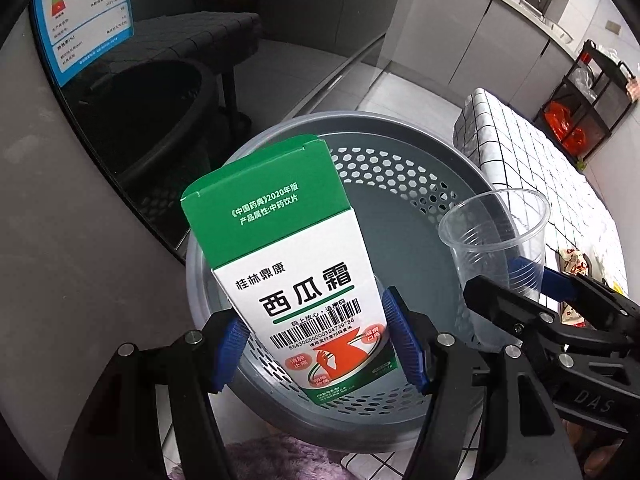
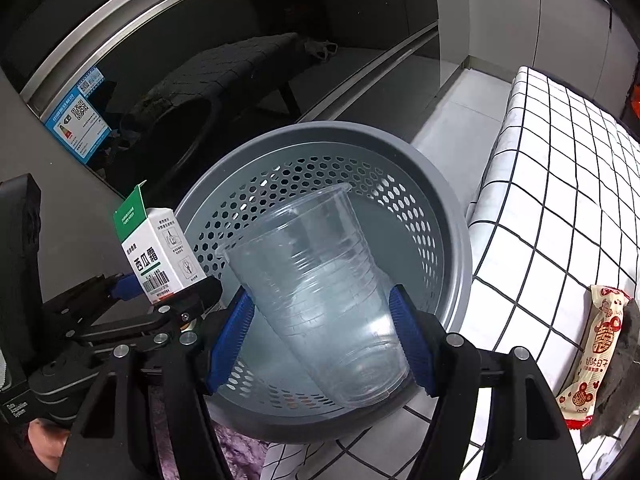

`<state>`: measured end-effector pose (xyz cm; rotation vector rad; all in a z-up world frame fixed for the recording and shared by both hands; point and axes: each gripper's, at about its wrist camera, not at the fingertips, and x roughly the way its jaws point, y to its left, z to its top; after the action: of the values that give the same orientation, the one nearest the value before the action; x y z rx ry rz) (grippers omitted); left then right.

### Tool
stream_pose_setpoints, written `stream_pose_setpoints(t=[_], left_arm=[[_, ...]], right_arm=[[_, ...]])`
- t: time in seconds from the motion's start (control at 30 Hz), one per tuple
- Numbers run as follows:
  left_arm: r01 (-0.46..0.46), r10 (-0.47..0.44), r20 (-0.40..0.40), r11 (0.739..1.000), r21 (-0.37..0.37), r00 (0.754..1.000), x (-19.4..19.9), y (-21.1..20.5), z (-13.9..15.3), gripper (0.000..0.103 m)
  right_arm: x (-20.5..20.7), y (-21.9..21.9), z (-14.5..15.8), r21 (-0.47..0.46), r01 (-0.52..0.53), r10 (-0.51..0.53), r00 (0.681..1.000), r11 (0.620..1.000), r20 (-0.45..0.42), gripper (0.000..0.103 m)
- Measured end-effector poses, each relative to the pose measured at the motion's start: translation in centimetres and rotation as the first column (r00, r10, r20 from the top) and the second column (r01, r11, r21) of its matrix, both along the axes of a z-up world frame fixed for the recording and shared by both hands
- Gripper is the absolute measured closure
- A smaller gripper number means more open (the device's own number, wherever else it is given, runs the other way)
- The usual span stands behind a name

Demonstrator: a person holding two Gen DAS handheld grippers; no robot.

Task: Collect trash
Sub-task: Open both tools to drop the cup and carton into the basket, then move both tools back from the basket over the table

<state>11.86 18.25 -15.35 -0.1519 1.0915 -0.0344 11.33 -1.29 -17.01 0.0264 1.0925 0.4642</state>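
A dark glass appliance door (image 2: pixel 248 60) with a blue energy label (image 1: pixel 86 12) fills the background, reflecting the scene before it. To the right stands a table under a black-and-white checked cloth (image 2: pixel 560 200), its near edge just beside the bin. A round grey perforated waste basket (image 1: pixel 400 136) sits on the pale tiled floor between door and table; its visible interior holds no item resting on the bottom. The left gripper (image 1: pixel 320 344) is clamped on a green-and-white medicine carton (image 1: pixel 288 260), blue pads pressed against both side faces, the carton tilted and held over the basket's left rim. The right gripper (image 2: pixel 324 340) is closed on a clear plastic cup (image 2: pixel 320 284), gripping its lower half; the cup is tilted, mouth pointing up and to the left, suspended above the basket opening. A red-and-cream snack wrapper (image 2: pixel 596 352) lies on the cloth at the right edge, touching a dark grey rag (image 2: pixel 620 380). A purple fuzzy fabric (image 1: pixel 272 456) shows below the basket.
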Motion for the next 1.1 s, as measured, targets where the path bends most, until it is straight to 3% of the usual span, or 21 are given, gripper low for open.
stream_pose_setpoints(t=[0.57,1.1], left_arm=[[-0.021,0.021,-0.006,1.000,-0.009,1.000,0.0,0.8,0.5,0.036],[-0.028,0.028,0.014,1.000,-0.002,1.000,-1.0,1.0,1.6,0.034]], right_arm=[[0.3,-0.9,0.4,0.019,0.015,-0.015,1.000,1.000,0.004,0.028],[-0.6,-1.0,1.4,0.009,0.007,-0.007,1.000,1.000,0.023,0.028]])
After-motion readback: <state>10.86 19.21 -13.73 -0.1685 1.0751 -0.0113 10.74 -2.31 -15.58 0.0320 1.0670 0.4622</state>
